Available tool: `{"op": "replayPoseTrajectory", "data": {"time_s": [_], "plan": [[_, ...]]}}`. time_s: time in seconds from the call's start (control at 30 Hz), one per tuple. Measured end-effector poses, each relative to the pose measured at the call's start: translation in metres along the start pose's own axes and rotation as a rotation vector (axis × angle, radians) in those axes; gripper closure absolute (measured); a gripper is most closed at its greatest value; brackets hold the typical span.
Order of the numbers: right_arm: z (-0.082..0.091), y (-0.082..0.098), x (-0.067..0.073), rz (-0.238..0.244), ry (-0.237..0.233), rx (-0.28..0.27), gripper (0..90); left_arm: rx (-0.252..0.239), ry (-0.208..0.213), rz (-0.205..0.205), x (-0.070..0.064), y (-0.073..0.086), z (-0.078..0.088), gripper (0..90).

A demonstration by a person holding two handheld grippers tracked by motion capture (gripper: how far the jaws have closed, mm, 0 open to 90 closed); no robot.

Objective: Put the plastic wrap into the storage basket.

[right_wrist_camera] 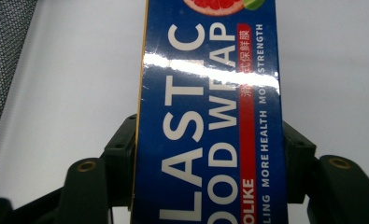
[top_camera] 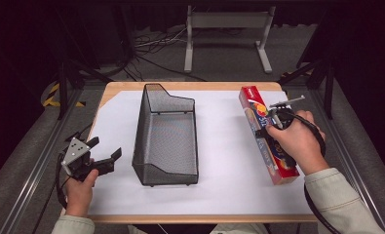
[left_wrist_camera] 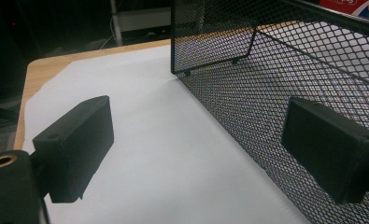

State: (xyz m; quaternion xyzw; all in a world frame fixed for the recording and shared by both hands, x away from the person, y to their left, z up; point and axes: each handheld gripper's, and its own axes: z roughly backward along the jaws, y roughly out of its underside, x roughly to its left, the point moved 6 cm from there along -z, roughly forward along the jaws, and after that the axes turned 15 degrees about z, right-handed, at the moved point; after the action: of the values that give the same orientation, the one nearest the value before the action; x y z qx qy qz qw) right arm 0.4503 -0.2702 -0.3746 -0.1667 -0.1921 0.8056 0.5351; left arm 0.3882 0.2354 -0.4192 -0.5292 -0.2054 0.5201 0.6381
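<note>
On the right side of a white-covered table (top_camera: 219,195), a long blue and red plastic wrap box (top_camera: 268,141) lies lengthwise, running from the far edge toward the person; the right gripper (top_camera: 273,127) is clamped across it about midway along, its two black jaws pressing the long sides, as the right gripper view shows with the box (right_wrist_camera: 210,130) squarely between them; a hand (top_camera: 299,144) holds that gripper from above. At the table's middle stands an empty black wire mesh basket (top_camera: 140,131), well apart from the box. At the left, the left gripper (top_camera: 107,158) rests low near the basket's side wall, jaws spread wide and holding nothing; the left gripper view shows the mesh wall (left_wrist_camera: 266,102) just beside one jaw. The box looks like light, stiff cardboard with a glossy skin, so it may slip under a weak pinch; because it is long, a hold near its middle seems best to keep it from tipping; squeezing too hard could dent the thin walls.
</note>
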Motion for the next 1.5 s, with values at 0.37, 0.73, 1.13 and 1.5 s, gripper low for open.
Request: {"op": "replayPoseTrajectory", "data": {"time_s": [0.37, 0.73, 1.13, 1.5], "plan": [[0.021, -0.012, 0.013, 0.042, -0.004, -0.040, 39.4, 0.002, -0.002, -0.003, 0.000, 0.000, 0.001, 10.1], [0.036, -0.029, 0.050, 0.097, -0.071, -0.075, 39.4, 0.013, -0.005, -0.004, 0.001, 0.002, 0.000, 10.1], [0.049, -0.046, 0.085, 0.169, -0.105, -0.105, 39.4, 0.007, -0.006, 0.005, 0.003, 0.001, 0.002, 10.1], [0.052, -0.056, 0.116, 0.199, -0.152, -0.139, 39.3, 0.005, -0.004, 0.005, 0.003, 0.001, 0.001, 10.1]]}}
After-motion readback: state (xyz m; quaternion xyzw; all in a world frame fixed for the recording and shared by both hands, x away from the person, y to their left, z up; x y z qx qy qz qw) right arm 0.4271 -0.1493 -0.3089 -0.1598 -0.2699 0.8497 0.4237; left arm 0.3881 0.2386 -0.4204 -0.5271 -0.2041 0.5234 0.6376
